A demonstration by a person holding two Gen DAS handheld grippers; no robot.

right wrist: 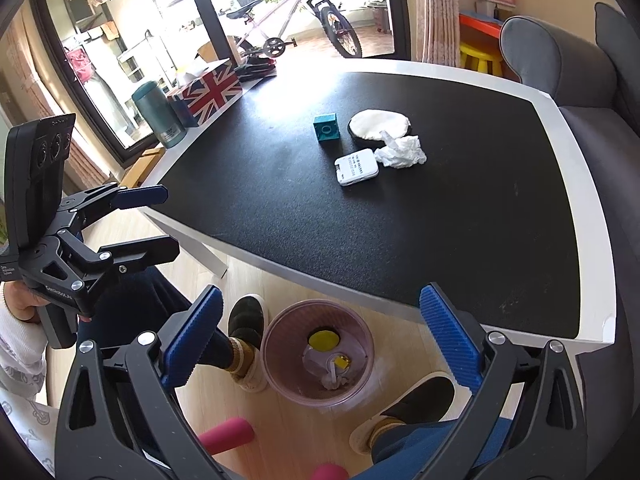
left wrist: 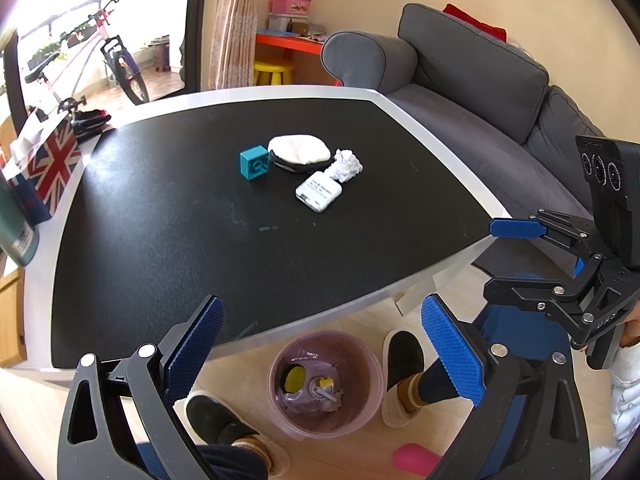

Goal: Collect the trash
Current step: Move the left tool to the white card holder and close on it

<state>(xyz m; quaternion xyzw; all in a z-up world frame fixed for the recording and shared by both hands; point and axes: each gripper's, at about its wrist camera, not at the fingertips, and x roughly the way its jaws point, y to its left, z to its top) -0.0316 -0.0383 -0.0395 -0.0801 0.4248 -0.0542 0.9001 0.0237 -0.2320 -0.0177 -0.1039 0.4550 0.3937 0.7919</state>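
While we held both grippers, left gripper (left wrist: 320, 344) and right gripper (right wrist: 320, 340), wide apart and empty, crumpled tissue (left wrist: 346, 165) lay on the table (left wrist: 404, 114) above the bin (left wrist: 324, 384).

The left gripper (left wrist: 320, 354) is held with jaws spread, empty, above a pink trash bin (left wrist: 325, 386) on the floor. On the black table (left wrist: 160, 208), a crumpled tissue (left wrist: 346, 165) lies touching a white packet (left wrist: 319, 191).
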